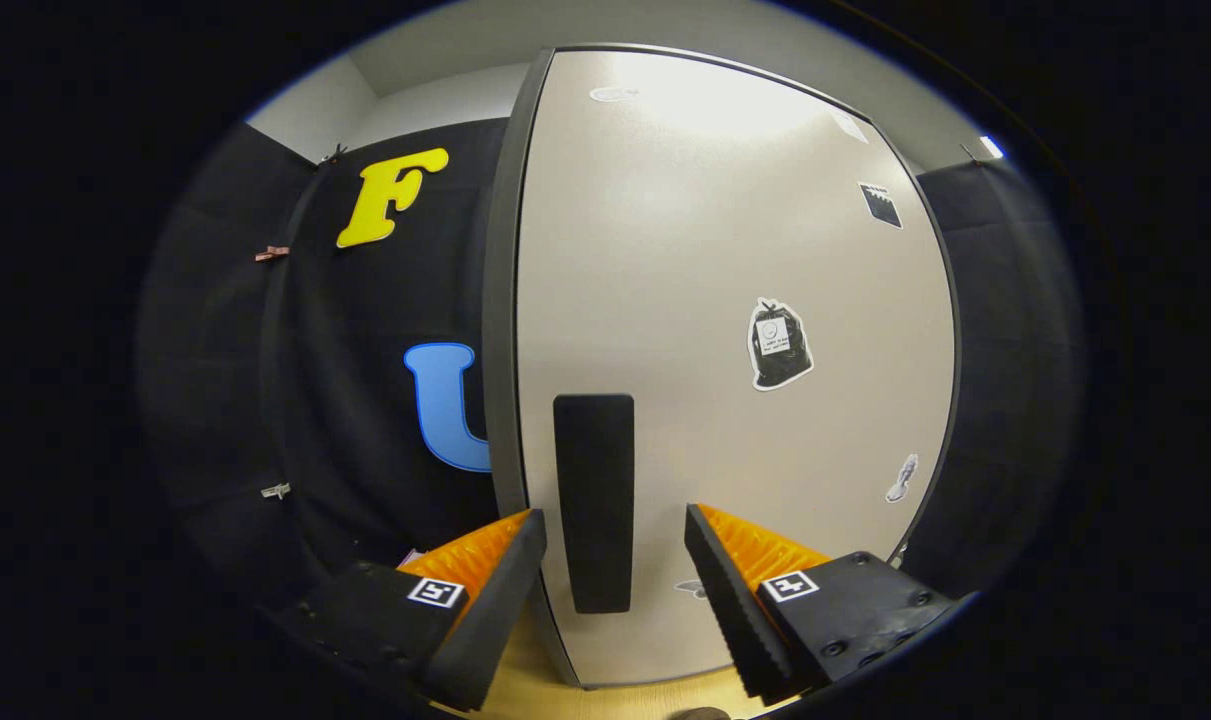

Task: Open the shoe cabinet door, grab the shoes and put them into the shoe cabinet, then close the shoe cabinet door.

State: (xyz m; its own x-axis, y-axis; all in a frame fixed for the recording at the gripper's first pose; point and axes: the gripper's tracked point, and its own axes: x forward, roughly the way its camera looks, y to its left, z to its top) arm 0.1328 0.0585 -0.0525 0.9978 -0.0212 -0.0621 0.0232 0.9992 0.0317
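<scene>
Hand-held gripper (613, 560): fingers spread apart, gripping nothing.
Door handle (593, 500): black vertical bar, between and just beyond the fingers.
Shoe cabinet door (725, 260): pale, shut, facing the gripper, stickers (780, 345) on it.

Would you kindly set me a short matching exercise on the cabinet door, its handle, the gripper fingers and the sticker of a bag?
Things:
1. cabinet door
2. handle
3. fingers
4. bag sticker

Descriptions:
A. orange and black, spread apart
B. black upright bar between the fingers
C. pale and flat, closed
D. stuck on the door beyond the handle

Pairs: 1-C, 2-B, 3-A, 4-D
</scene>
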